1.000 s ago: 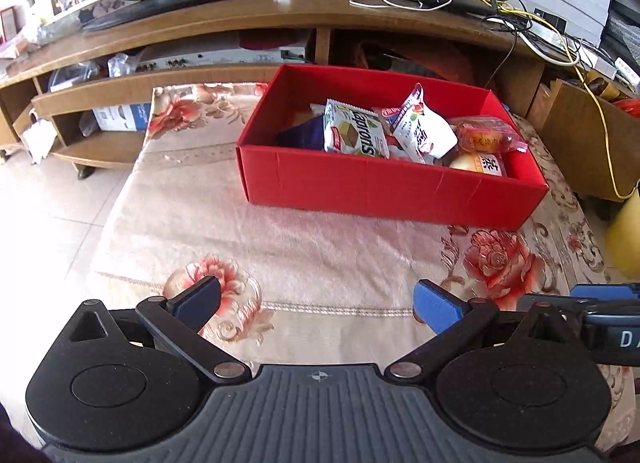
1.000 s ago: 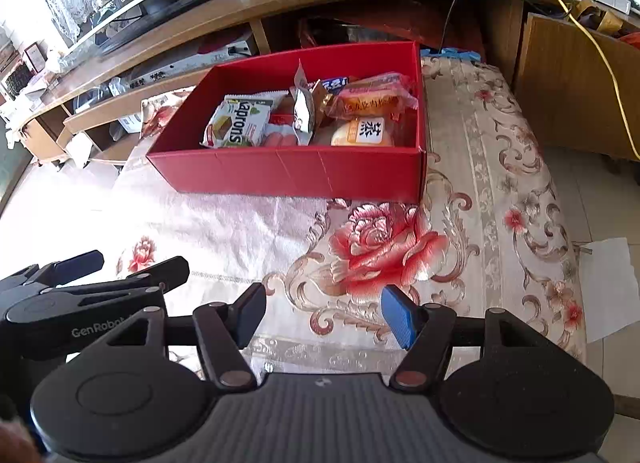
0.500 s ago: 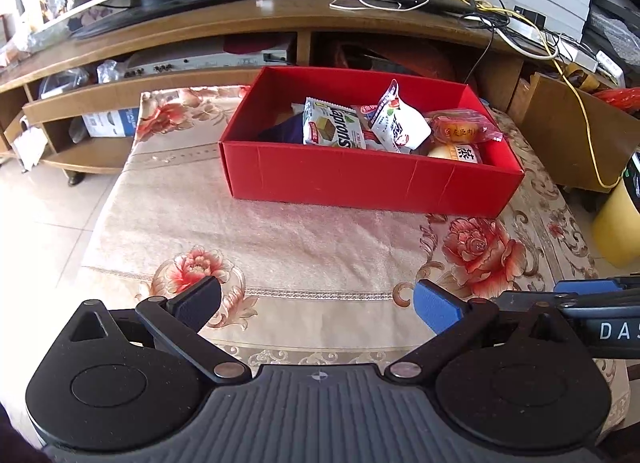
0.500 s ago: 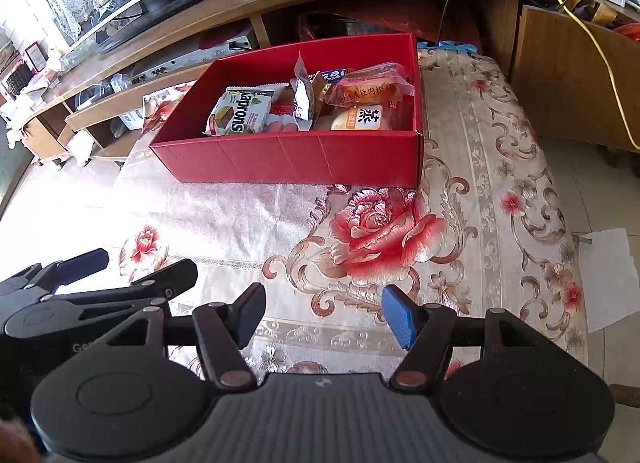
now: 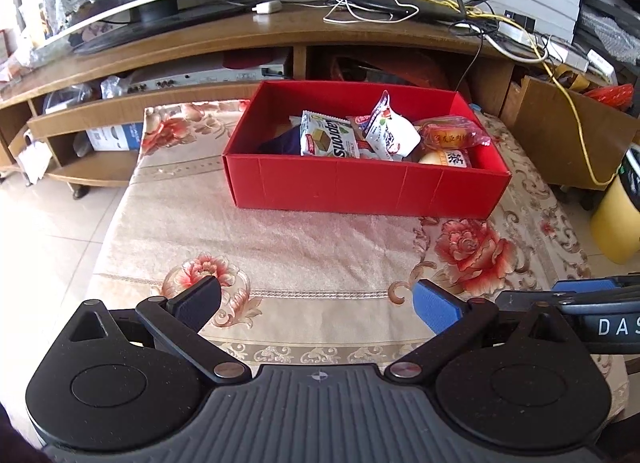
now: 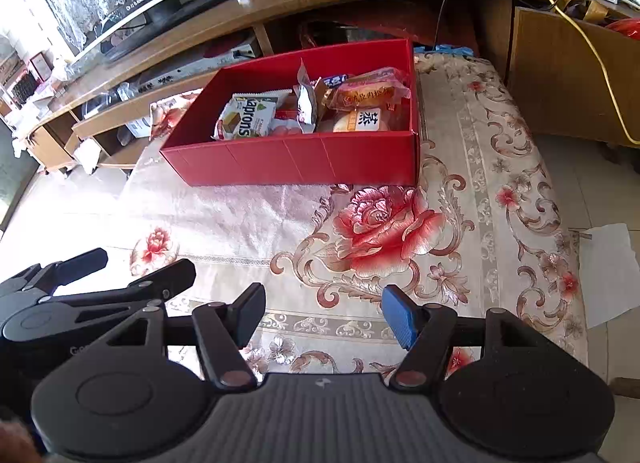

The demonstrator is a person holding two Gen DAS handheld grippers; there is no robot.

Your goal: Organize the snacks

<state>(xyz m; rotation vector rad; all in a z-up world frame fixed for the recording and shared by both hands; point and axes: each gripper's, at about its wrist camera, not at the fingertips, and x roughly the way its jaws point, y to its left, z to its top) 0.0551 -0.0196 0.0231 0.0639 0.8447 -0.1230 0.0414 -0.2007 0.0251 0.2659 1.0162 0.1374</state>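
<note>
- The red box (image 5: 366,187) is sitting on the floral cloth (image 5: 280,247) at about twelve o'clock from both grippers, well apart from them, with its open top facing up so packets can be dropped in from above.
- The snacks are lying loose inside it, crowded toward its three o'clock end in the left wrist view: the Loacker-style wafer pack (image 5: 330,139), a white pouch (image 5: 390,135) standing on edge, a clear-wrapped bun (image 5: 452,137) and a round cake with a yellow label (image 5: 448,159). The nine o'clock end is showing mostly bare floor, so I judge the sorting is close to done or pausing.
- The box's long axis is running from nine to three o'clock in the left view, long wall toward the grippers; in the right view it is slanting from eight toward two o'clock.
- The wafer pack is leaning with its long axis roughly along the box, print reading sideways.
- The left gripper (image 5: 316,303) is hanging over the cloth's near edge with its jaws wide apart and nothing between them.
- The right gripper (image 6: 324,315) is doing likewise, jaws apart and empty, just beside the left one.
- No snack is showing on the cloth outside the box.
</note>
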